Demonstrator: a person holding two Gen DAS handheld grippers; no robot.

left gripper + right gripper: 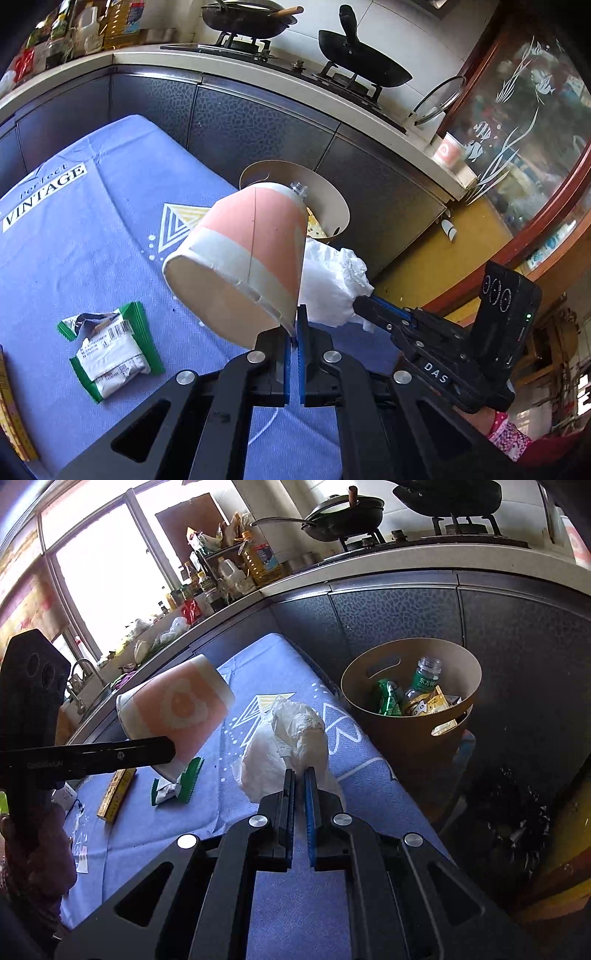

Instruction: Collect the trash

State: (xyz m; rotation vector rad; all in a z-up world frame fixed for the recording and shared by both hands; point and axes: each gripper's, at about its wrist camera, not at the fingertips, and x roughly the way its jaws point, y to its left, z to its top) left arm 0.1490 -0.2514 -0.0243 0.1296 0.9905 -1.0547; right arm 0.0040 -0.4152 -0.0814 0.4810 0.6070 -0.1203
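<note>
My left gripper [294, 325] is shut on the rim of a pink and white paper cup [236, 258], which hangs tilted above the blue tablecloth [92, 266]. The same cup [173, 709] shows at the left of the right wrist view. My right gripper [299, 775] is shut on a crumpled white tissue [288, 746]; from the left wrist it appears as a white wad [332, 280] just right of the cup. A brown round bin [413, 709] stands off the table's far right corner, holding a plastic bottle [424, 679] and wrappers. Its rim [325, 184] peeks out behind the cup.
A torn green and white wrapper [110, 354] lies on the cloth at the left, and a yellow box [116, 794] rests near it. Dark cabinet fronts [258, 122] and a counter with pans on a stove [243, 22] run behind the table. A person's patterned sleeve [506, 432] shows at right.
</note>
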